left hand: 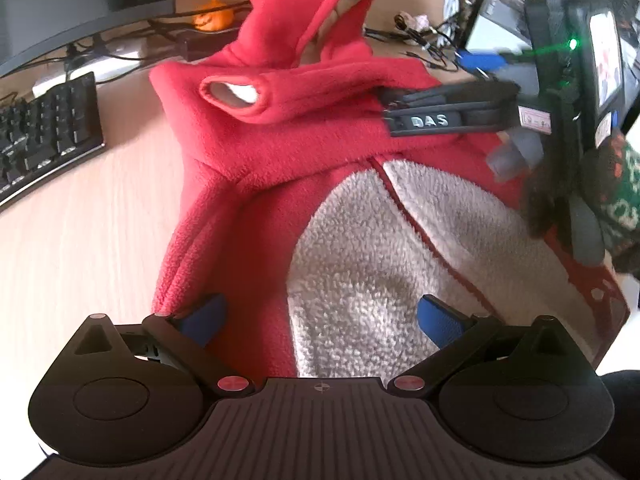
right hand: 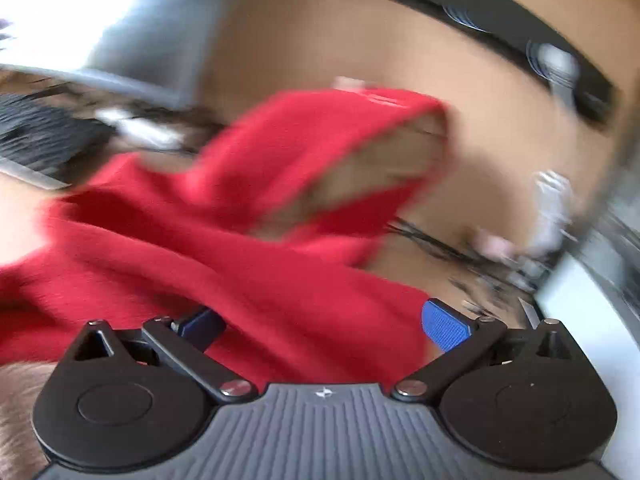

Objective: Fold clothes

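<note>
My left gripper (left hand: 320, 322) is spread wide, blue pads (left hand: 440, 322) well apart, hovering over the near end of the red fleece hoodie (left hand: 248, 184); I see nothing pinched between them. The right gripper (right hand: 322, 326) is spread wide too, its fingers straddling a mound of red fleece, though whether the pads touch the cloth I cannot tell, the picture is so smeared.

The hoodie lies on the light wooden desk (left hand: 80, 232), hood (left hand: 304, 12) at the far end, standing up with a beige lining showing. A sleeve (left hand: 248, 98) is folded across the chest, cuff opening facing me. Nearer me, a grey-white fuzzy lining (left hand: 380, 240) is exposed, crossed by a thin red seam.

The left wrist view gives me what the other cannot: the right gripper itself (left hand: 452, 114), its fingers reaching in at the sleeve on the right side of the hoodie, a black keyboard (left hand: 44, 132) to the left of the hoodie, a small orange pumpkin figure (left hand: 214, 16) and cables beyond it. The right wrist view shows the hood (right hand: 352, 168) from the side, beige inside, everything blurred.
</note>
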`<state>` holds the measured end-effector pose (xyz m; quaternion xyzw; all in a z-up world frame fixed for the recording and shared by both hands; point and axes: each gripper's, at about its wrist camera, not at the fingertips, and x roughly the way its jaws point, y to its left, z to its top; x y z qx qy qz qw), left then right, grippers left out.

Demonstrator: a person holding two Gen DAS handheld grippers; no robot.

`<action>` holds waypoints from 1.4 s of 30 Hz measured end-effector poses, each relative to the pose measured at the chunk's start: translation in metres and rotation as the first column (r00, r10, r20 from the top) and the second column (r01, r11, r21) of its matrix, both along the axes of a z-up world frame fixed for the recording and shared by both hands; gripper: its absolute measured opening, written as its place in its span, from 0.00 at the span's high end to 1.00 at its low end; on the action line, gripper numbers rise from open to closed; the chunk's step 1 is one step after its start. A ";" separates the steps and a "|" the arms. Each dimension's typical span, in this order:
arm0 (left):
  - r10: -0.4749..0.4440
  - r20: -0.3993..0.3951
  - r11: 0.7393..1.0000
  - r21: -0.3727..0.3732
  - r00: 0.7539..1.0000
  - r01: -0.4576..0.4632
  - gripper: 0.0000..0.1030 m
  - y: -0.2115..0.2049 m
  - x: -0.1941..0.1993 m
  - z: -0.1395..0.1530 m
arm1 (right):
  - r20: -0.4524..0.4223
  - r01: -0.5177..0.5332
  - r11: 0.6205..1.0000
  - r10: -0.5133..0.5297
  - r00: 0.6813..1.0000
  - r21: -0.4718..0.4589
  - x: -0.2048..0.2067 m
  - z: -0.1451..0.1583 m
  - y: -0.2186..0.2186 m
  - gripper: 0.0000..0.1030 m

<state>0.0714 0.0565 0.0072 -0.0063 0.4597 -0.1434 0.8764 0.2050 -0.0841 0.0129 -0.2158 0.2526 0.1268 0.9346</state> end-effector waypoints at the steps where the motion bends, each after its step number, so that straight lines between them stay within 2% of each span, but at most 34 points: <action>1: -0.003 0.015 1.000 0.002 1.000 0.003 0.00 -0.001 0.002 0.003 | -0.018 0.021 1.000 -0.022 1.000 -0.012 0.004 -0.003 -0.003 0.00; 3: -0.024 0.058 0.999 0.043 0.998 0.022 0.00 -0.005 0.008 0.010 | -0.066 0.007 0.999 -0.010 0.998 -0.049 0.011 -0.011 -0.004 0.00; 4: -0.039 0.082 0.997 0.070 0.996 0.033 0.00 -0.009 0.011 0.014 | -0.057 0.006 0.999 -0.009 0.998 -0.048 0.012 -0.012 -0.004 0.00; 6: -0.070 0.128 0.989 0.138 0.989 0.052 0.00 -0.015 0.019 0.020 | -0.006 0.101 0.995 -0.101 0.995 0.026 0.015 -0.001 -0.016 0.00; 7: -0.087 0.148 0.980 0.190 0.985 0.058 0.00 -0.020 0.024 0.021 | 0.019 0.184 0.977 -0.187 0.982 0.108 0.016 0.008 -0.030 0.00; 8: -0.104 0.165 0.970 0.235 0.981 0.063 0.00 -0.024 0.030 0.021 | 0.021 0.292 0.933 -0.302 0.953 0.211 0.016 0.017 -0.052 0.00; 9: -0.119 0.179 0.960 0.271 0.977 0.068 0.00 -0.027 0.035 0.020 | -0.002 0.398 0.867 -0.417 0.909 0.301 0.016 0.023 -0.077 0.00; 10: -0.138 0.194 0.948 0.310 0.971 0.073 0.00 -0.031 0.041 0.019 | -0.036 0.494 0.780 -0.523 0.852 0.384 0.016 0.029 -0.101 0.00; 12: -0.184 0.219 0.914 0.397 0.958 0.085 0.00 -0.041 0.052 0.014 | -0.124 0.632 0.615 -0.663 0.738 0.472 0.012 0.031 -0.143 0.00; 13: -0.212 0.230 0.889 0.450 0.950 0.089 0.00 -0.047 0.057 0.010 | -0.165 0.670 0.558 -0.695 0.700 0.490 0.009 0.028 -0.159 0.00; 15: -0.271 0.248 0.825 0.557 0.930 0.092 0.00 -0.061 0.066 0.001 | -0.228 0.699 0.513 -0.700 0.677 0.499 0.002 0.020 -0.179 0.00; 17: -0.318 0.254 0.777 0.622 0.913 0.097 0.00 -0.072 0.074 -0.008 | -0.250 0.692 0.534 -0.674 0.695 0.486 -0.003 0.014 -0.183 0.00; 18: -0.332 0.255 0.760 0.643 0.908 0.098 0.00 -0.076 0.079 -0.012 | -0.248 0.683 0.554 -0.661 0.708 0.475 -0.006 0.012 -0.182 0.00; 19: -0.336 0.256 0.754 0.649 0.907 0.096 0.00 -0.078 0.086 -0.014 | -0.246 0.671 0.577 -0.644 0.724 0.465 -0.009 0.009 -0.181 0.00; 22: -0.315 0.287 0.764 0.642 0.905 0.062 0.00 -0.079 0.099 -0.011 | -0.243 0.625 0.651 -0.584 0.775 0.430 -0.015 0.004 -0.174 0.00; 24: -0.237 0.365 0.776 0.629 0.900 -0.051 0.00 -0.067 0.108 -0.001 | -0.229 0.590 0.701 -0.547 0.805 0.400 -0.020 0.000 -0.163 0.00; 25: -0.163 0.415 0.788 0.600 0.895 -0.135 0.00 -0.055 0.112 0.010 | -0.220 0.570 0.728 -0.527 0.821 0.382 -0.022 -0.002 -0.156 0.00; 27: -0.004 0.505 0.796 0.524 0.863 -0.303 0.00 -0.028 0.117 0.033 | -0.205 0.531 0.774 -0.490 0.847 0.346 -0.017 -0.005 -0.145 0.00; 28: 0.095 0.540 0.787 0.474 0.837 -0.395 0.00 -0.006 0.118 0.045 | -0.200 0.512 0.794 -0.472 0.859 0.328 -0.013 -0.006 -0.139 0.00; 30: 0.261 0.568 0.749 0.391 0.780 -0.536 0.00 0.040 0.116 0.060 | -0.191 0.491 0.818 -0.453 0.871 0.301 -0.011 -0.010 -0.131 0.00; 32: 0.407 0.556 0.696 0.325 0.724 -0.641 0.00 0.089 0.108 0.066 | -0.186 0.479 0.832 -0.442 0.877 0.280 -0.011 -0.014 -0.126 0.00; 36: 0.587 0.453 0.620 0.282 0.671 -0.732 0.00 0.161 0.092 0.058 | -0.198 0.483 0.834 -0.443 0.875 0.269 -0.005 -0.018 -0.127 0.00; 39: 0.655 0.427 0.567 0.269 0.624 -0.779 0.00 0.188 0.078 0.053 | -0.196 0.477 0.840 -0.438 0.877 0.259 -0.005 -0.018 -0.129 0.00; 41: 0.680 0.404 0.560 0.252 0.612 -0.789 0.00 0.196 0.072 0.051 | -0.184 0.473 0.845 -0.438 0.880 0.249 -0.005 -0.016 -0.131 0.00; 42: 0.685 0.389 0.571 0.240 0.616 -0.785 0.00 0.196 0.071 0.049 | -0.172 0.470 0.848 -0.439 0.882 0.247 -0.006 -0.013 -0.133 0.00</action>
